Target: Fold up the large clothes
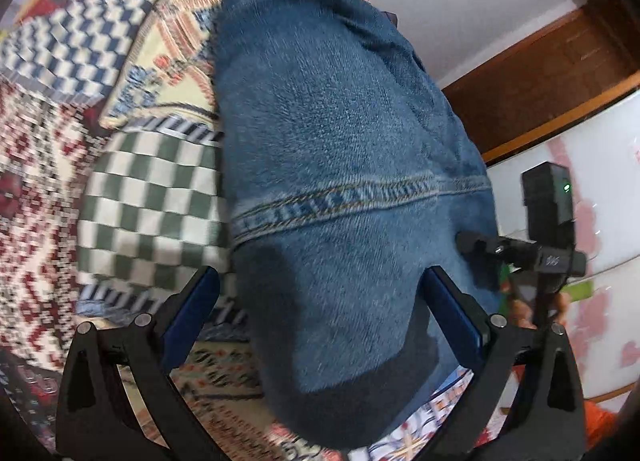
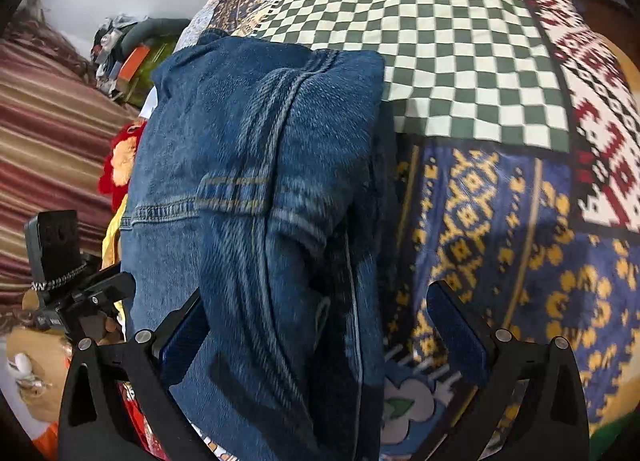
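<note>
Your jeans (image 1: 340, 165) lie folded on the quilt (image 2: 500, 189), stretching away from both grippers. Your left gripper (image 1: 320, 317) stands over their near end; your right gripper (image 2: 320, 325) straddles their right edge. Your other gripper's body (image 1: 536, 245) sits beside the jeans' right

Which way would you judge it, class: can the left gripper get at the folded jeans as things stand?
Probably yes. The left gripper is open and the jeans already lie between its fingers on the patchwork cover. Nothing sits between them; the right gripper works the same cloth alongside.
</note>
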Available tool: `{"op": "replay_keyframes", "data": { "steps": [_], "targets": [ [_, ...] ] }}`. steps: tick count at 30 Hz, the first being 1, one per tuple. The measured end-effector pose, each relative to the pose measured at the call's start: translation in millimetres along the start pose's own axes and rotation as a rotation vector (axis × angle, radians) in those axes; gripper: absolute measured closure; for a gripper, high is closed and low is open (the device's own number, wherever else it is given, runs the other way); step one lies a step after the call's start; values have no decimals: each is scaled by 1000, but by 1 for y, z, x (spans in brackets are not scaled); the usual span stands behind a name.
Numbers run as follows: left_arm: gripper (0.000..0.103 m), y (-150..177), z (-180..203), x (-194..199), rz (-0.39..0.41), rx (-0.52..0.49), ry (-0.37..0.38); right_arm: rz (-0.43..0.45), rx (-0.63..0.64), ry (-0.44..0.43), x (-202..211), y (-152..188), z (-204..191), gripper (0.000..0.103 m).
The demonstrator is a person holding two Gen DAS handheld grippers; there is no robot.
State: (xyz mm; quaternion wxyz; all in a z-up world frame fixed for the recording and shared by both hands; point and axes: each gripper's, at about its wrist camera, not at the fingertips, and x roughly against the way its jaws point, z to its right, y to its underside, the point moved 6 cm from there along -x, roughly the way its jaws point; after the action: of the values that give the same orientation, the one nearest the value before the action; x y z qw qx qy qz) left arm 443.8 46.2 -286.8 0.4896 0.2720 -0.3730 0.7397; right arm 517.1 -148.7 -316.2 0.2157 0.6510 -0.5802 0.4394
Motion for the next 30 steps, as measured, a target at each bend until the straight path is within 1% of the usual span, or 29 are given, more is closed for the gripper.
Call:
{"op": "replay_keyframes", "data": {
  "steps": [2,3,8,10,12,13,14,15,16,18,19,20,21,22,23,26,30],
  "targets": [
    [0,-2,4,-10,-21,5,27,9,28,-4,-5,-5,-4,0],
    [0,-4,6,-14,-25,2,22,12,31,-11,-7,-8,-5,0],
    [0,-7,5,-27,-45,31,41,-14,-38,-115,-27,-24,-5,0],
    [0,-12,3,-29,-30,66,58,-14,-34,-130,-31,-27,-6,0],
    [0,-17,1,-29,-11,96,71,-10,-15,-126,-32,-30,-8,0],
    [0,-21,0,-30,-1,106,76,-3,-14,-123,-32,-29,-10,2],
    [0,-23,0,-29,-2,110,83,2,-14,-127,-33,-28,-11,6],
    [1,-24,1,-30,-3,109,88,5,-21,-135,-32,-27,-13,8],
    [4,-27,1,-30,1,106,84,7,-31,-145,-32,-26,-17,12],
    [12,-28,3,-28,11,78,53,5,-37,-160,-33,-26,-23,22],
    [18,-33,4,-27,20,68,43,1,-37,-176,-32,-24,-27,32],
    [24,-31,7,-24,28,58,36,-1,-37,-187,-29,-22,-29,37],
    [27,-31,11,-20,38,46,31,1,-31,-184,-28,-22,-34,40],
    [32,-31,16,-15,50,27,24,6,-16,-177,-25,-21,-40,45],
    [36,-32,22,-10,60,9,16,2,-7,-163,-22,-20,-44,49],
    [42,-32,35,8,89,-41,2,14,20,-154,-11,-21,-61,54],
    [44,-32,48,44,143,-88,0,57,80,-140,13,-23,-92,56]
  ]
}}
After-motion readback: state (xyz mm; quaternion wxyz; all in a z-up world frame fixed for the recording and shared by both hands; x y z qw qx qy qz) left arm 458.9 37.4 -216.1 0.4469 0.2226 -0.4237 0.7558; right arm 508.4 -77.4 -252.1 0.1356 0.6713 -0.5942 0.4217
